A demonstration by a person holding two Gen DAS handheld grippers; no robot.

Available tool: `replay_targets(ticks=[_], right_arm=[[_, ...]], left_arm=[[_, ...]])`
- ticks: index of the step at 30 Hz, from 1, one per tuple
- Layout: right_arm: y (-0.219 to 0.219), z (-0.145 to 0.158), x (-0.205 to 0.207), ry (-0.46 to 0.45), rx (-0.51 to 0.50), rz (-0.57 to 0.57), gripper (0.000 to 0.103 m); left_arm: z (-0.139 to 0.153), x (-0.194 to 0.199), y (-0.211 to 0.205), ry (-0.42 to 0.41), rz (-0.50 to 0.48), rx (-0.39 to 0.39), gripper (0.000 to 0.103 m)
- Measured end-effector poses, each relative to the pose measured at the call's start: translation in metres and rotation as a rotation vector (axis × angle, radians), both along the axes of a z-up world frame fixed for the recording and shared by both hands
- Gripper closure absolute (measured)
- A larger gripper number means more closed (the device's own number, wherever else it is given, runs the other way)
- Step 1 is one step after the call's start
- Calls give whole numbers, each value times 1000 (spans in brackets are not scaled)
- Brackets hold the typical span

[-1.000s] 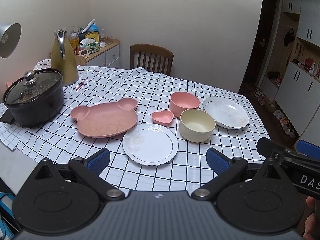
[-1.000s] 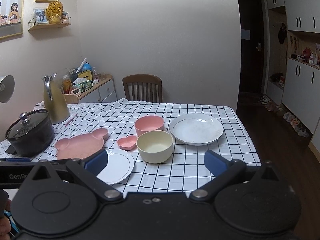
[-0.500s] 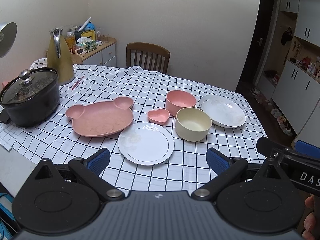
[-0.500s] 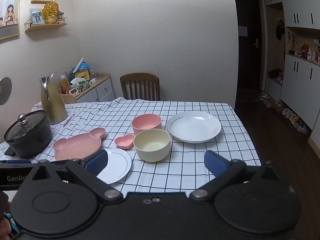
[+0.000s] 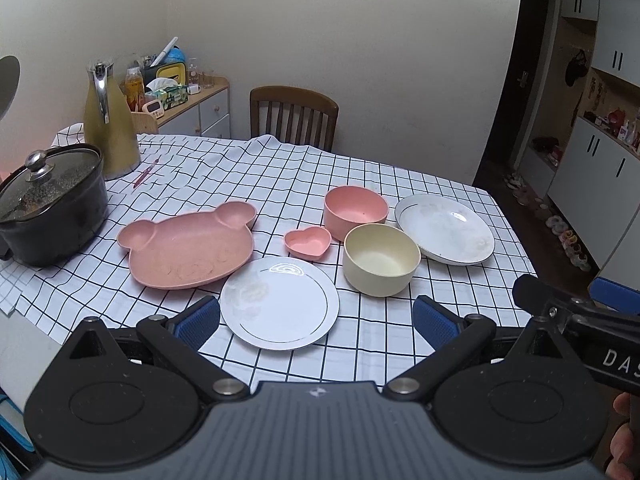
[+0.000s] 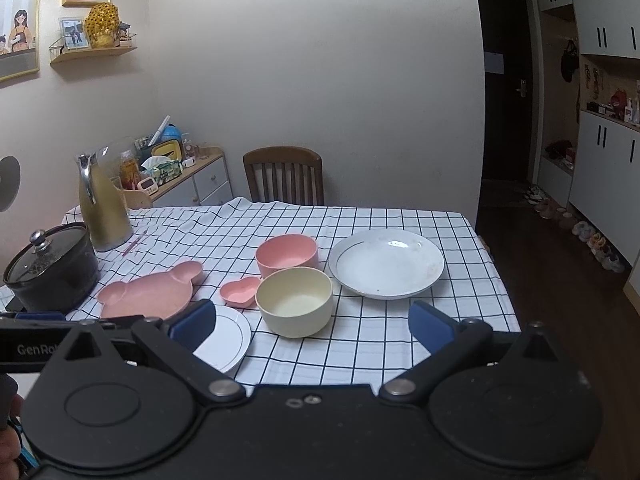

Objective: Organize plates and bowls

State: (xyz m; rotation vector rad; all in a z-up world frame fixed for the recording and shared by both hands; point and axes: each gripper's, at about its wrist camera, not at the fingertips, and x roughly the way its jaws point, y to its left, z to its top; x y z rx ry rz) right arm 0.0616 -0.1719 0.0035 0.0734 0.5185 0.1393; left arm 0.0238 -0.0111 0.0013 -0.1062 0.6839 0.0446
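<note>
The pink bear-shaped plate (image 5: 188, 248) lies flat on my bench (image 5: 360, 184), its two ears pointing toward the far left, its long axis running across me from left to right. All the dishes sit mouth-up: two round white plates, the flat one (image 5: 280, 304) nearest me and the deeper one (image 5: 444, 228) far right; two bowls, the cream bowl (image 5: 380, 260) just in front of the pink bowl (image 5: 354, 212); and one small pink heart dish (image 5: 308, 242) between the bear plate and the bowls, its tip toward me. My left tool (image 5: 316, 320) hangs released over the near edge, blue pads wide apart around the flat plate's outline without touching it. My right tool (image 6: 312, 322) is likewise spread and empty, before the cream bowl. The bench wears a white cloth with a black grid; at its left stand a lidded black pot (image 5: 48, 208) and a gold jug (image 5: 108, 128). A wooden chair (image 5: 294, 116) stands at the far side against a plain wall.
</note>
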Motion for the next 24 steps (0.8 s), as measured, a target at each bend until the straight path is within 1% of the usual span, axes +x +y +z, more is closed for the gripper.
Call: replay_targets(ticks=[8,15,18,20,24], right_arm=[[-3,-2,7,0,1,20,0],[-6,-7,17,29,19,46,0],[-10,-10,30,45,22,58,0],[-13,-11,44,51,6,59,0],[-18,-17,80,82,-7,70,0]], left_arm=[[0,4,0,-16,31,4,0],[-6,13,-1,14,42,-2,0],[-9,26,1,37,56,-20,0],[-12,39,4,47,65,-37,0],[-13,68,8,25,72,-31,0]])
